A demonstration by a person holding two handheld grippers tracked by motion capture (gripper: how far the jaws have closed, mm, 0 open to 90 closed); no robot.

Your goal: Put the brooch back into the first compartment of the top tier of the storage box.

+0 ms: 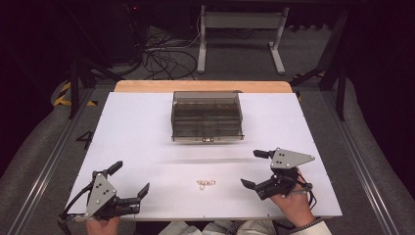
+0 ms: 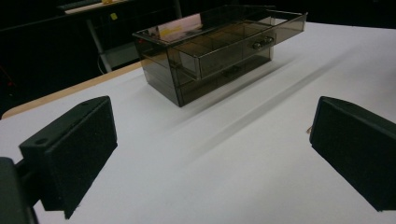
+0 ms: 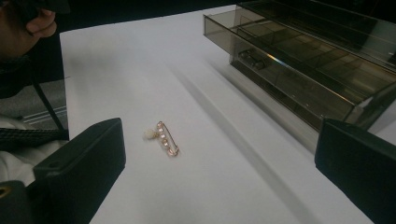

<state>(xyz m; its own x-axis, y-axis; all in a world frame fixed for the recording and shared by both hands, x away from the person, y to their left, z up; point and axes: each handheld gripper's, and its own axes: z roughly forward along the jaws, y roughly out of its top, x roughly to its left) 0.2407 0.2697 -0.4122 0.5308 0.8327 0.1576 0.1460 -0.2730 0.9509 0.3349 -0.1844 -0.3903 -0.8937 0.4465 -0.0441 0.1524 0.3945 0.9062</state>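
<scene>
Landmark: we place everything from the box point(image 1: 207, 116), a smoky clear drawer unit at the far middle of the table point(image 1: 137, 137).
Box: its upper drawer point(image 3: 299, 70) is pulled out toward us and looks empty, with dividers inside.
Brooch: the brooch point(image 1: 206, 183), a small gold pin with a pale bead, lies flat on the table well in front of the box, nearer our edge, touching nothing.
Left gripper: the left gripper point(image 1: 131, 180) sits in front of the box and far to its left, jaws wide apart, holding nothing.
Right gripper: the right gripper point(image 1: 253, 169) sits in front of the box and to its right, jaws wide apart and empty, the brooch lying ahead between them in its own view.
Risk, grasp: we judge the brooch thin and flat, so the pads may close above it or skid it across the smooth sheet.
Risk, slip: pinched on the bead, it could twist out.
Risk, drawer: coming in low, we could knock the drawer front and push it shut or shove the light box back.
</scene>
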